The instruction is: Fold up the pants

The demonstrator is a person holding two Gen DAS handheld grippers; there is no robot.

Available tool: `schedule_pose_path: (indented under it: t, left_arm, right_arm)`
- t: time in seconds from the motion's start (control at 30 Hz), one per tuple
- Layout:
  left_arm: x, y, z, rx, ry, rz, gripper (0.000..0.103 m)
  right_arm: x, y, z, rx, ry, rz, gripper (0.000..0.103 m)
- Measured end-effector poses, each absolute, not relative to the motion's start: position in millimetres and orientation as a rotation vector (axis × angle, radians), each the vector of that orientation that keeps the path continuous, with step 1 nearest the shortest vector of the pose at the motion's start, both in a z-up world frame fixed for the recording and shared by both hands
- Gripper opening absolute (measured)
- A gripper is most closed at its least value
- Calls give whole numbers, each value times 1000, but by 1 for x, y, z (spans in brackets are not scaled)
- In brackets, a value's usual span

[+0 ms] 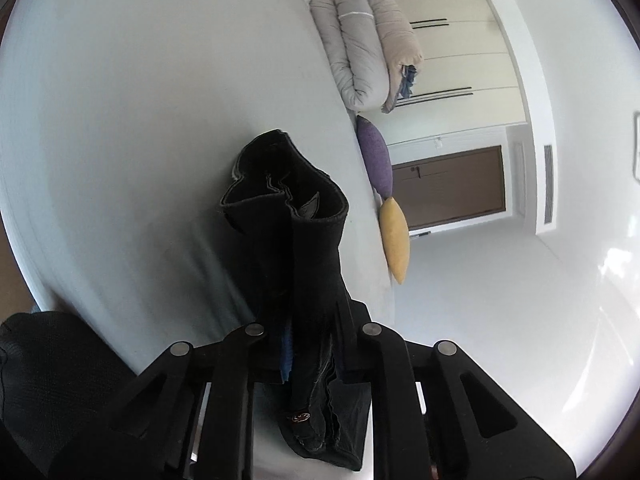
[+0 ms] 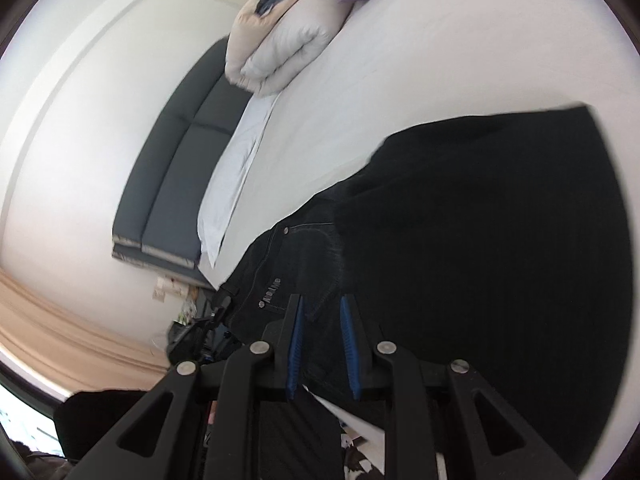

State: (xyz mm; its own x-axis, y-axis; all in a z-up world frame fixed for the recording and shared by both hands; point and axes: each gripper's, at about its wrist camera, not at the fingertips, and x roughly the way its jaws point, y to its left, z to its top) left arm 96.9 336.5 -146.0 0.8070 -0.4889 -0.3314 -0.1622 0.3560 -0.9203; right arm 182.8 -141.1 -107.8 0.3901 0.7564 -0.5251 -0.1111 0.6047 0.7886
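The black pants (image 2: 460,240) lie across a white bed (image 2: 440,48), and both wrist views show them partly gathered up. In the left wrist view the left tongs (image 1: 310,344) are pressed together on a bunched stack of black denim layers, with a rivet or button showing low in the bundle; the fabric runs forward from the jaws and ends in a thick, layered fold that stands proud of the sheet. In the right wrist view the right tongs (image 2: 322,344) stand slightly spread, their blue pads (image 2: 296,344) showing on either side of dark cloth near the waistband, where a label and a rivet are visible; the pads do not appear to press on the denim, so the right side seems to have no hold. The picture there is smeared, which makes the exact contact hard to read. The main risk from here is that the garment is carried by one pinch only: the stack in the left tongs is thick and uneven, so an inner layer could slide out and the fold would fan open on the bed. If the right tongs close without the cloth seated well between the pads, they may catch a single layer or the pocket edge and skew the fold. A rolled duvet (image 1: 364,44) and the purple cushion (image 1: 376,156) and yellow cushion (image 1: 394,240) sit well apart at the bed's far edge and seem unlikely to interfere.
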Motion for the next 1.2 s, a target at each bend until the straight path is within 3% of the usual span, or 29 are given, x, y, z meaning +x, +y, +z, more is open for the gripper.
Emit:
schedule_pose_path:
  t: [0.23, 0.27, 0.3, 0.63, 0.67, 0.7, 0.77, 0.8, 0.93, 1.03, 1.1, 1.2]
  left_arm:
    - [99, 307, -98, -1002, 627, -245, 12]
    - [101, 303, -93, -979, 626, -248, 12]
    - [102, 299, -88, -965, 625, -252, 12]
    - [130, 192, -16, -576, 632, -382, 13]
    - [132, 176, -9, -525, 634, -403, 12]
    - [141, 159, -1, -472, 636, -422, 12]
    - [144, 124, 8, -365, 645, -461, 13]
    - [147, 100, 10, -298, 659, -489, 13]
    - [149, 9, -10, -95, 735, -600, 12]
    - [148, -50, -45, 64, 809, -661, 12]
    - [147, -78, -70, 113, 869, -691, 12]
    - [141, -96, -78, 172, 858, -675, 12]
  right_arm:
    - [244, -85, -152, 631, 1238, 527, 20]
    - [245, -83, -159, 607, 1257, 489, 5]
    - [245, -84, -164, 608, 1255, 473, 0]
    - [232, -96, -170, 688, 1166, 516, 0]
    - [229, -103, -169, 737, 1164, 520, 17]
    - [223, -116, -165, 811, 1131, 545, 41]
    - [210, -145, -156, 929, 1039, 578, 69]
    - [204, -161, -153, 986, 1001, 591, 77]
    - [185, -215, -154, 1127, 934, 610, 86]
    - [174, -234, -164, 1144, 946, 580, 87]
    - [168, -236, -171, 1144, 956, 583, 78]
    - [164, -231, -171, 1094, 962, 580, 75]
